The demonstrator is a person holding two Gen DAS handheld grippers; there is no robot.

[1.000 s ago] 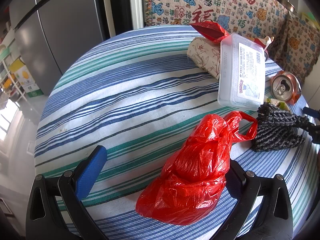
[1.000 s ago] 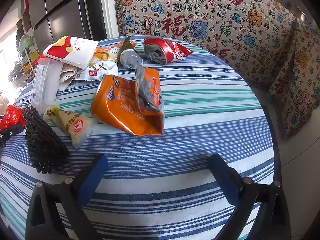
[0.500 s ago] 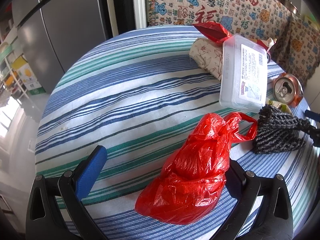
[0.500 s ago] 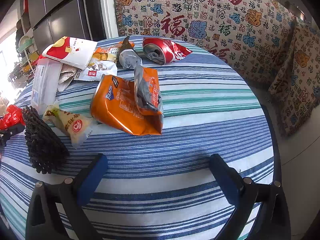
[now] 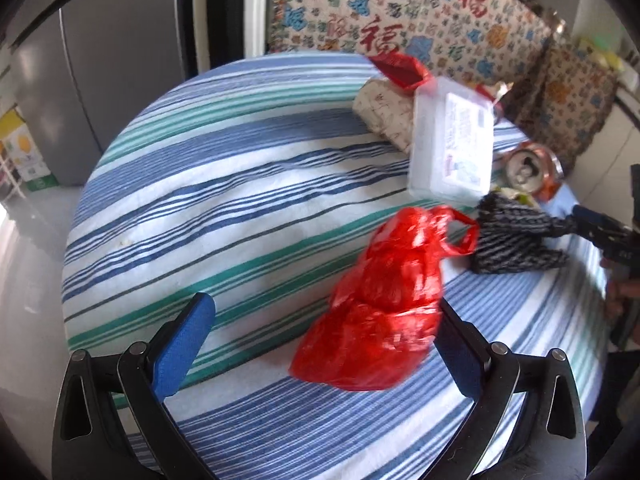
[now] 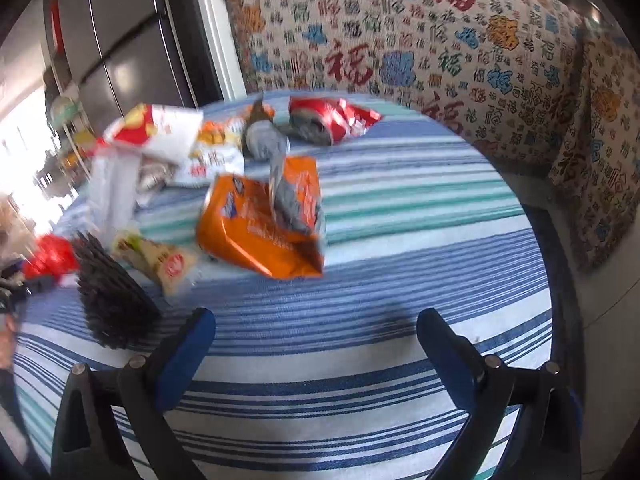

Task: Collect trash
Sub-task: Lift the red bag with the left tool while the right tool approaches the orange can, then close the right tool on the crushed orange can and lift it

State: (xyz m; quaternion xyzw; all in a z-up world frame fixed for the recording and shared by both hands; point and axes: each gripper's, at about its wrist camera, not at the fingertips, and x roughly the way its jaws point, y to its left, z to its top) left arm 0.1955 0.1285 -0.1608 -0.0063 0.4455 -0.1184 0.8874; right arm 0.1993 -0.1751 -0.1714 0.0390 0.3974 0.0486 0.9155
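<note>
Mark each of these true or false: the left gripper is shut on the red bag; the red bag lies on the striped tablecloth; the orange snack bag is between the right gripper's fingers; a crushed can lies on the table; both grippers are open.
1. The left gripper is shut on the red bag. False: its jaws are wide apart.
2. The red bag lies on the striped tablecloth. True.
3. The orange snack bag is between the fingers of the right gripper. False: it lies ahead of them.
4. A crushed can lies on the table. True.
5. Both grippers are open. True.

Both wrist views look low across the striped table (image 5: 248, 184), sharing black mesh (image 6: 112, 304).
</note>
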